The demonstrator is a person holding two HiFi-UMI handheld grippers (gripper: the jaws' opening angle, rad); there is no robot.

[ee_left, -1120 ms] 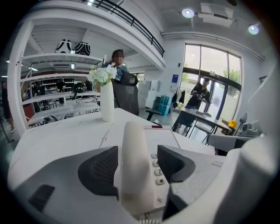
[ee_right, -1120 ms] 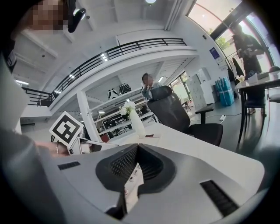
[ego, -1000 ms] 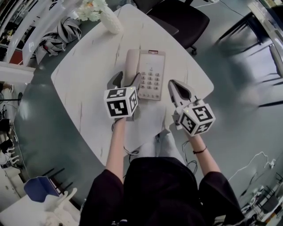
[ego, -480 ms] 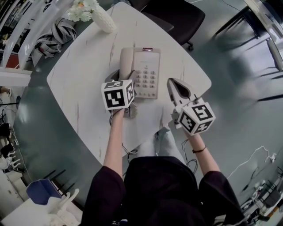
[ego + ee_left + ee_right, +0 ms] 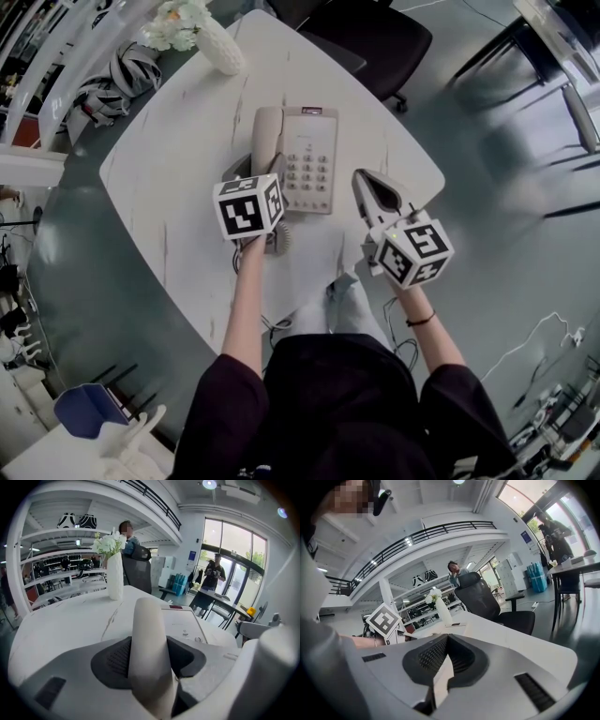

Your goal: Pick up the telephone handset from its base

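An open, high-ceilinged office hall with a grey floor surrounds a white marble-patterned table (image 5: 178, 159), which has a dark office chair (image 5: 375, 33) at its far side and a white vase (image 5: 217, 42) of flowers on a far corner. Near the table's middle sits the beige telephone base (image 5: 314, 159), keypad up. The handset (image 5: 266, 136) lies along the base's left edge in its cradle, not yet lifted. The left gripper (image 5: 152, 646) is clamped across the handset's nearer part, with a ribbed pad pressed to each flank. The right gripper (image 5: 363, 180) hangs just beside the base's right edge, its jaws together on nothing. The handset looks like light, rigid, smooth plastic, so it could slip or pivot under a loose pinch. The narrower grip between earpiece and mouthpiece seems the best hold. What looks like a coiled cord (image 5: 279, 239) at the near end will likely tug as the handset rises.
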